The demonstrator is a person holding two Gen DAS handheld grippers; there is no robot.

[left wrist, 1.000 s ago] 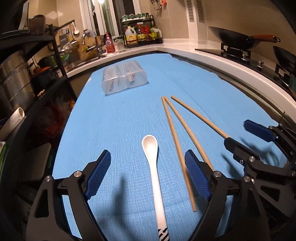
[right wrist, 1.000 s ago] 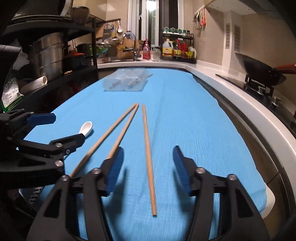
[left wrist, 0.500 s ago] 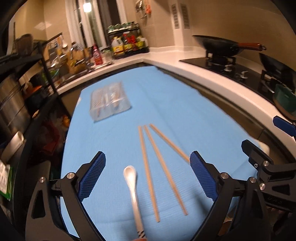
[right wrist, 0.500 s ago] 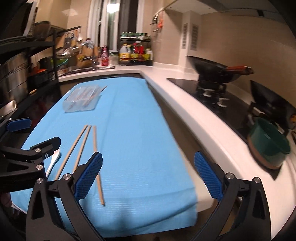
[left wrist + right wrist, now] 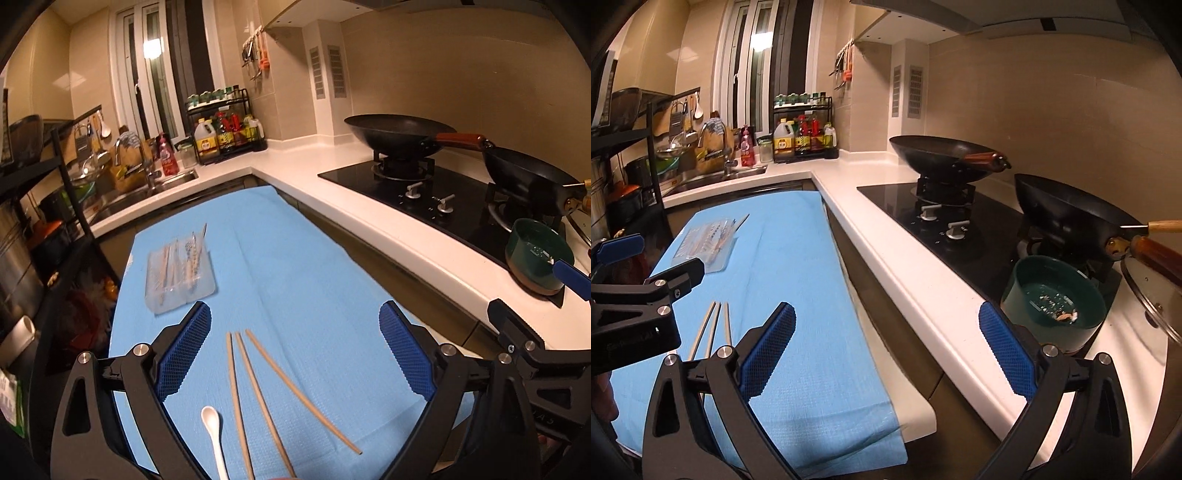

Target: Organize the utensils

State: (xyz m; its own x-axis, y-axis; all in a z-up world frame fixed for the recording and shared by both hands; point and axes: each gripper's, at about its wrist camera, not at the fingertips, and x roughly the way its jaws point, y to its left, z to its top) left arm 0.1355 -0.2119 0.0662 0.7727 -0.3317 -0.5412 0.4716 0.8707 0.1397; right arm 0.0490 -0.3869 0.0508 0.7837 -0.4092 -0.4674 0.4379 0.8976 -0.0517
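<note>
Chopsticks (image 5: 255, 402), three of them, lie loose on the blue cloth (image 5: 295, 266), with a white spoon (image 5: 213, 432) just to their left. Farther along the cloth from the chopsticks sits a clear tray (image 5: 179, 277) of utensils. Above the chopsticks, the left gripper (image 5: 295, 354) and right gripper (image 5: 886, 350) hang with jaws just spread wide, nothing between them.

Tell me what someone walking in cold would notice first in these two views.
Probably the bright blue cloth over the table, with three wooden chopsticks and a white spoon lying loose on it below the open left gripper. Farther back on the cloth sits a clear plastic organizer with utensils in it. To the right, two black woks stand on the stove.
</note>
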